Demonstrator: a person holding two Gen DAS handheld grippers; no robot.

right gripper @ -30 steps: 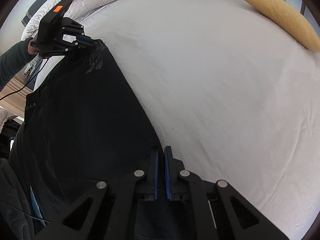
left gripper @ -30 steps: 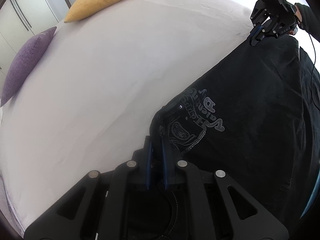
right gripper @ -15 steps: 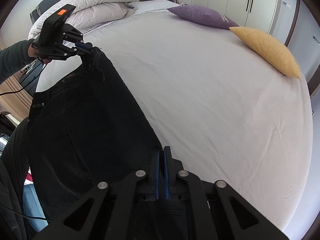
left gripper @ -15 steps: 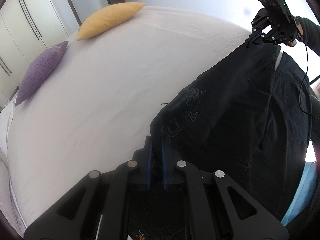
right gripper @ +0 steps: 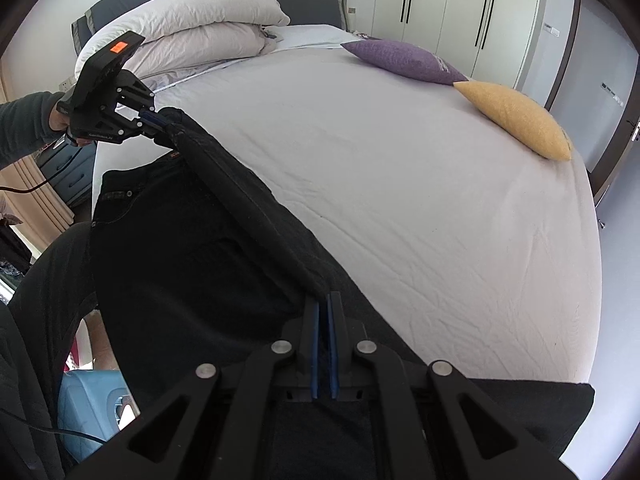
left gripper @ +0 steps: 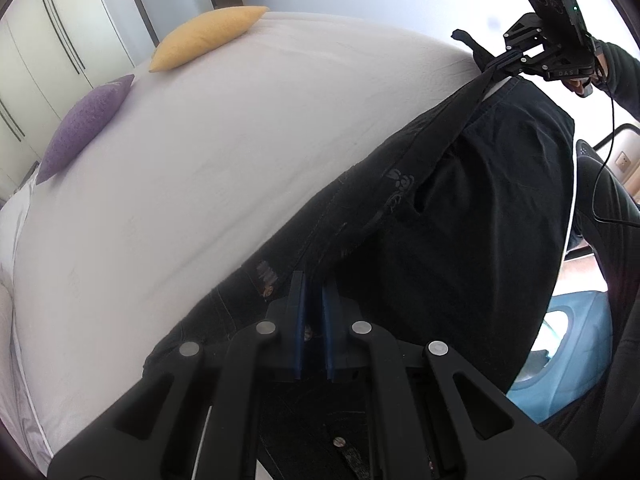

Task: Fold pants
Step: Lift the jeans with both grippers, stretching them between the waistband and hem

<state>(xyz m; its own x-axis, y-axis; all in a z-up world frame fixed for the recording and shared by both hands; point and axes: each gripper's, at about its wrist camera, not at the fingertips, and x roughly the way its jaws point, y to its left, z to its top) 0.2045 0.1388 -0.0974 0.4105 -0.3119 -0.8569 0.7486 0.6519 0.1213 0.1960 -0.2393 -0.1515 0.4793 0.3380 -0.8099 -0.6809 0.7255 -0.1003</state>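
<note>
A: Surface?
B: A white bed (right gripper: 400,184); black pants (left gripper: 460,216) hang stretched along its near edge, left gripper (left gripper: 312,304) and right gripper (right gripper: 324,320) each clamped on them.
A: Differences?
B: Only the right wrist view shows stacked pillows (right gripper: 192,36) at the bed's headboard.

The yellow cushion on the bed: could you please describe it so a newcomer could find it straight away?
Start from the big white bed with the stacked white pillows at its head. Along the side nearest the wardrobes lie two cushions end to end. The yellow cushion is the mustard one further from the headboard; its neighbour, the purple cushion, lies nearer the pillows.
</note>
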